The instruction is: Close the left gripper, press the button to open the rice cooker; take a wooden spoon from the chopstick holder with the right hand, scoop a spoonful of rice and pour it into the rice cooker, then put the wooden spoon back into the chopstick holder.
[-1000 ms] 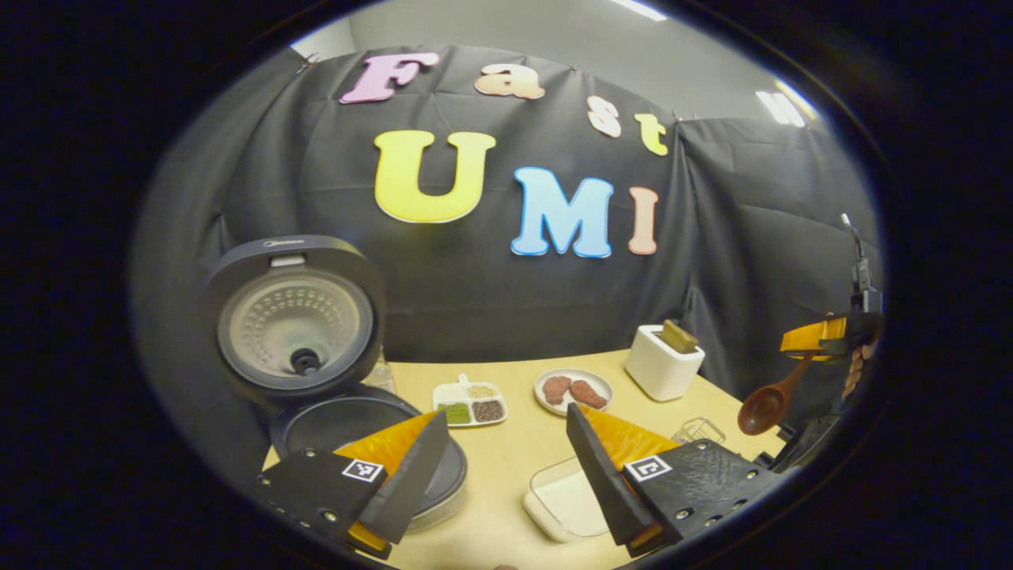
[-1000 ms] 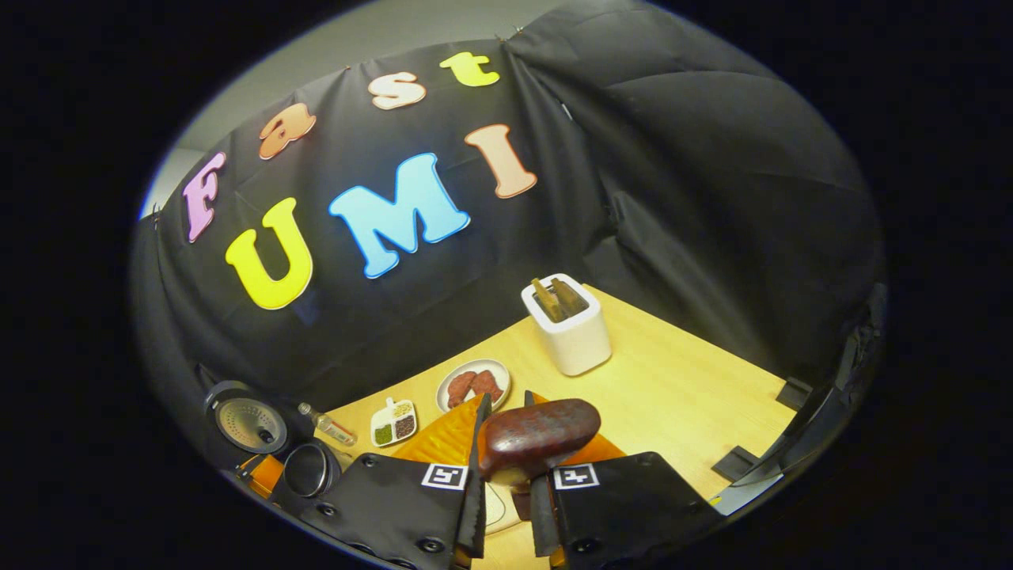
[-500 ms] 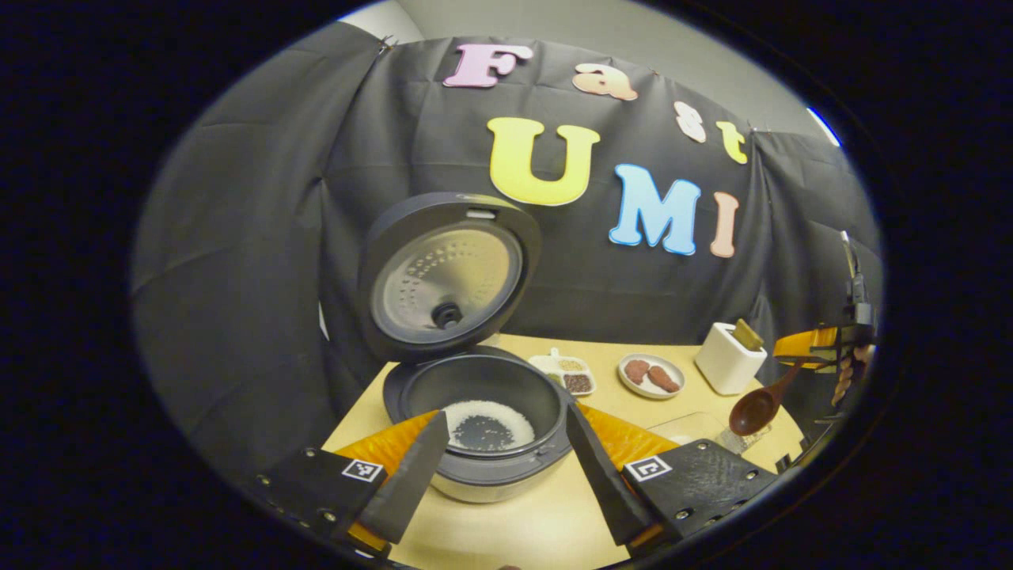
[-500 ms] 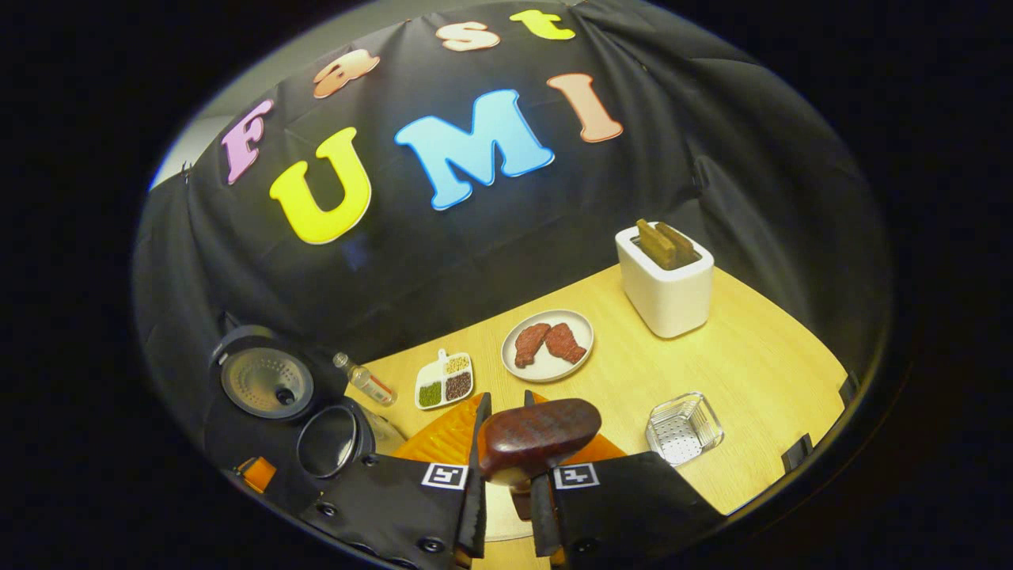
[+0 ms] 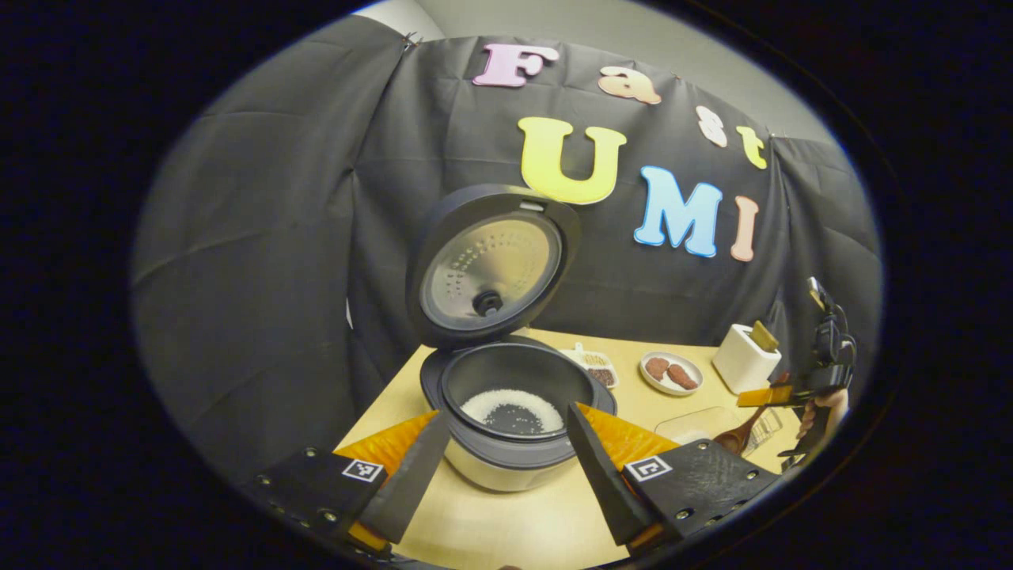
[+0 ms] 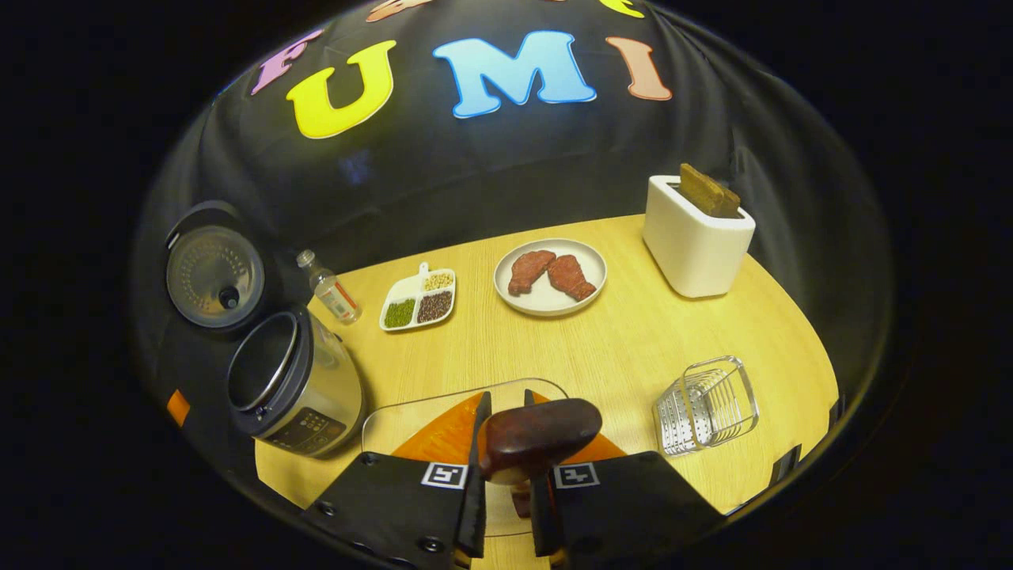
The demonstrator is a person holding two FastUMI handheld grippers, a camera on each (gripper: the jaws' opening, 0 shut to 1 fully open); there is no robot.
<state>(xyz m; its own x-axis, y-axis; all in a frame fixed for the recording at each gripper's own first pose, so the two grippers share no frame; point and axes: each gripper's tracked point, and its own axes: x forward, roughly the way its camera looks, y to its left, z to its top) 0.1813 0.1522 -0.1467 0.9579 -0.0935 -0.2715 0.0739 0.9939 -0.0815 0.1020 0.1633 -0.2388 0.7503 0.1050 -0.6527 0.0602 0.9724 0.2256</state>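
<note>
The rice cooker (image 5: 514, 412) is standing on the wooden table (image 5: 506, 522) with its lid (image 5: 491, 265) swung up and white rice lying in the bottom of the dark inner pot. In the left gripper view, the left gripper (image 5: 506, 463) is hovering just in front of the cooker with its fingers wide apart and holding nothing; the pot is showing in the gap between them, and neither finger is touching it.

In the right gripper view, the right gripper (image 6: 506, 483) is clamping the wooden spoon (image 6: 540, 435) by its handle, the fingers pressing close on either side while the dark bowl of the spoon is sticking up just above the fingertips. Below and ahead of it a clear rice container (image 6: 427, 416) is lying on the table. The wire chopstick holder (image 6: 707, 404) is sitting to the right, well apart from the spoon. The cooker (image 6: 297, 380) is standing far to the left in this view.
</note>
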